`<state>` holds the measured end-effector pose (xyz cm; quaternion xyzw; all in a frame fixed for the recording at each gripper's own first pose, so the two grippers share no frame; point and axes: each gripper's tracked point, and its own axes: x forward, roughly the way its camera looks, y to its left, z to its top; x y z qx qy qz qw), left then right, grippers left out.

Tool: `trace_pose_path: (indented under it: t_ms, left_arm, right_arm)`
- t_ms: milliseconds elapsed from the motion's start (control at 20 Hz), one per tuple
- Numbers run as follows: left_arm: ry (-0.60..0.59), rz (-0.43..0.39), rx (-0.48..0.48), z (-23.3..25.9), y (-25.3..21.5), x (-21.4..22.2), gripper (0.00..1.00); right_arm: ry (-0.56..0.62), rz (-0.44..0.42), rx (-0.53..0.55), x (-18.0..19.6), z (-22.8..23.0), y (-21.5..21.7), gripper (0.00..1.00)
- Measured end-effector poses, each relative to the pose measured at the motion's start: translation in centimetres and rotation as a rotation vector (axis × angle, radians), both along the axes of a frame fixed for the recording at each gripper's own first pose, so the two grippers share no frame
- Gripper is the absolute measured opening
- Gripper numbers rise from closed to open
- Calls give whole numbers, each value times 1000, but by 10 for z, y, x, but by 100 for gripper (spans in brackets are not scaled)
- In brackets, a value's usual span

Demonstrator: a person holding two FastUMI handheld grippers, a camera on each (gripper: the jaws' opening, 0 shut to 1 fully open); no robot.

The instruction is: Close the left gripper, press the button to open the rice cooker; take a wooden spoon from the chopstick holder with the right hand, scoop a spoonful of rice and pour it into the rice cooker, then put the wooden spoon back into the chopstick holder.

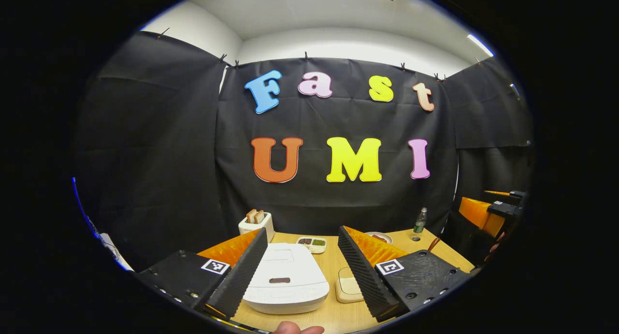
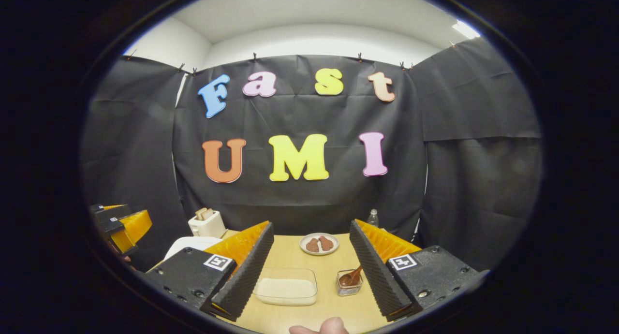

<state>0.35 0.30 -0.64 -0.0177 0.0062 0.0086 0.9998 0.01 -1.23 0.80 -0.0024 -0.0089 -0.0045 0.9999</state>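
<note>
The white rice cooker (image 1: 285, 278) sits shut on the wooden table (image 1: 332, 268), low between the fingers of my left gripper (image 1: 302, 232), which is open and holds nothing. A dark button (image 1: 279, 280) shows on its lid. My right gripper (image 2: 310, 226) is open too, well above the table. Below it lie a clear container of white rice (image 2: 285, 286) and a small glass chopstick holder (image 2: 349, 286) with a wooden spoon (image 2: 352, 276) standing in it. The cooker's edge (image 2: 191, 244) peeks out behind my right gripper's left finger.
A toaster (image 1: 256, 223) with bread stands at the back left. Nearby are a small two-part dish (image 1: 312, 243), a plate of brown food (image 2: 318, 243) and a bottle (image 1: 420, 220). A pale shallow container (image 1: 349, 285) sits right of the cooker. A thumb (image 1: 295, 329) shows at the bottom.
</note>
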Motion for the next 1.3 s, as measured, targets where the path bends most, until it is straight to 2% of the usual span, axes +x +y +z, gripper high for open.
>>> trace_pose_path:
  t_ms: [350, 650, 800, 850, 950, 1000, 1050, 1200, 1250, 1300]
  left_arm:
    - [58, -6, -13, -13, 1, 2, 94]
    - [227, 14, -48, -55, 18, 13, 95]
    - [329, 13, -55, -80, 26, 21, 88]
    - [358, 10, -60, -89, 27, 24, 74]
    - [427, -2, -85, -105, 30, 32, 63]
    - [470, -17, -103, -117, 28, 36, 44]
    - [506, -25, -112, -126, 29, 40, 36]
    - [573, -28, -98, -149, 36, 54, 38]
    - [583, 6, -100, -161, 42, 66, 24]
    - [623, -22, -129, -165, 40, 58, 0]
  right_arm:
    - [11, 11, 15, 8, -3, -4, 100]
    - [32, 8, 29, 23, -13, -21, 100]
    - [53, 1, 33, 33, -22, -34, 100]
    - [63, 0, 38, 36, -26, -38, 100]
    - [76, -6, 47, 42, -30, -47, 100]
    - [81, -10, 49, 45, -31, -52, 100]
    - [86, -14, 49, 48, -34, -56, 100]
    - [106, -31, 52, 55, -43, -70, 100]
    - [114, -37, 57, 57, -47, -74, 100]
    - [123, -42, 61, 58, -50, -78, 100]
